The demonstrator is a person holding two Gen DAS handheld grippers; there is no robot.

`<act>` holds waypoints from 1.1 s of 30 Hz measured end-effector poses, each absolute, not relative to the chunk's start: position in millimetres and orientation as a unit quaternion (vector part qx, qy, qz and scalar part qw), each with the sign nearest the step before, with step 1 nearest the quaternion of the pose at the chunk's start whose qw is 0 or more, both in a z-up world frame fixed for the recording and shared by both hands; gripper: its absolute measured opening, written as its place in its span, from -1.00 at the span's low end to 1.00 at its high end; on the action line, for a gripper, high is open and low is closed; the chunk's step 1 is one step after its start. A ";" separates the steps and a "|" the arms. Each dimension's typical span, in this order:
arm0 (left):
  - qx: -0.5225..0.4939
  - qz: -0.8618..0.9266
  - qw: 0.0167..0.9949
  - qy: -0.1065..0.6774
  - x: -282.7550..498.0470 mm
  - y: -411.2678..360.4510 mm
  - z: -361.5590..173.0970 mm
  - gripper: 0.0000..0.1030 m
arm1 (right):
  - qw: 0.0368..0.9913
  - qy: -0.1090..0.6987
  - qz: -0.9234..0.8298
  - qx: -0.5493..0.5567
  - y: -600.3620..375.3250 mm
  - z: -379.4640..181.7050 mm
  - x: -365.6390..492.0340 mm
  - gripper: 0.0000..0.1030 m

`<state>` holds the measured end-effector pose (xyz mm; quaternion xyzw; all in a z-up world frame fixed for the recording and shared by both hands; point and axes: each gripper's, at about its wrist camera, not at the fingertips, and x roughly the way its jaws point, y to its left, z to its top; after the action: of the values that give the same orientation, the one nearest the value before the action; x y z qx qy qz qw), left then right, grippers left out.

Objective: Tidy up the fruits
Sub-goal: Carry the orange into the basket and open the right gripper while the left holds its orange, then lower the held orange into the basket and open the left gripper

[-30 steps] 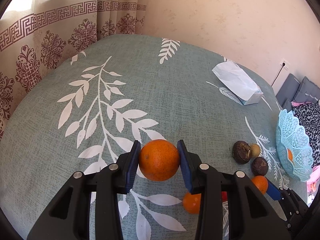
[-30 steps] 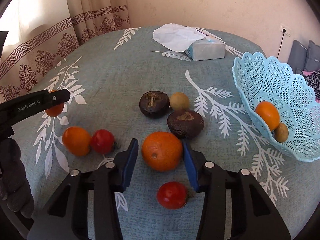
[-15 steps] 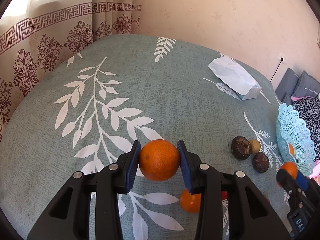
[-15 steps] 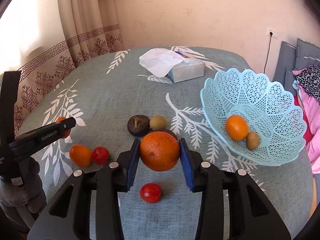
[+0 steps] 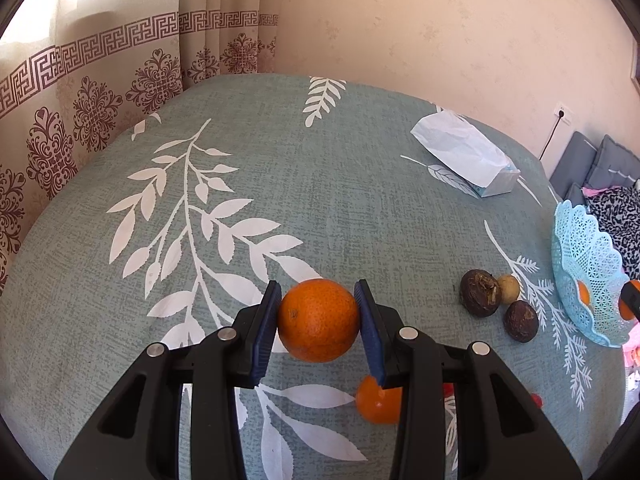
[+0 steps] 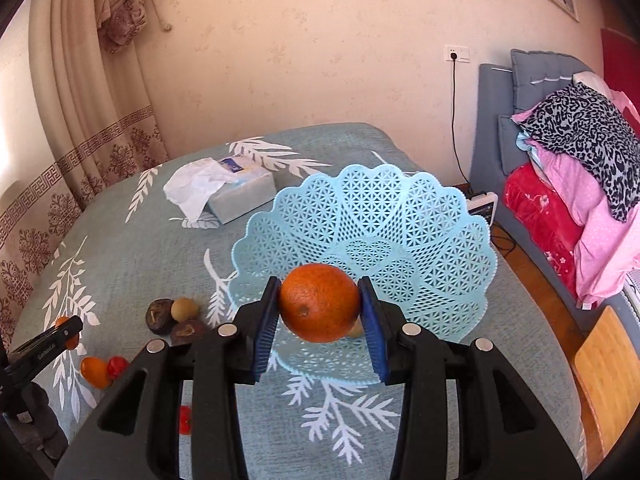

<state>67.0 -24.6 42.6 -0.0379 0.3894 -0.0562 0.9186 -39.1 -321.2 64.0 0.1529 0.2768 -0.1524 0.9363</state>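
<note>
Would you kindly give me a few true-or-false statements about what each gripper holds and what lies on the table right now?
1. The right gripper is shut on an orange. True.
2. The left gripper is open with nothing between its fingers. False: it is shut on another orange.
3. The blue basket lies upside down. False: it sits upright on the table, open side up.
4. A tissue box sits on the table beyond the basket. True.
5. Two dark brown fruits lie on the tablecloth outside the basket. True.
</note>
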 end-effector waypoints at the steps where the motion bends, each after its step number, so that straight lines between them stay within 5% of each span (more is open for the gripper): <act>1: -0.038 -0.056 0.919 0.390 67.1 -24.7 42.4 -0.26 | 0.934 0.278 -0.161 0.157 -327.7 62.4 -38.7 -0.22; 33: -0.017 -0.127 0.930 0.344 49.7 -50.4 62.1 -0.26 | 0.911 0.169 -0.322 0.194 -377.2 39.4 -110.0 0.33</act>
<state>49.7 -50.4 62.1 -0.0170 0.3435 -0.1271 0.9303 -110.0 -377.2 39.4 0.1945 0.1686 -0.3219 0.9111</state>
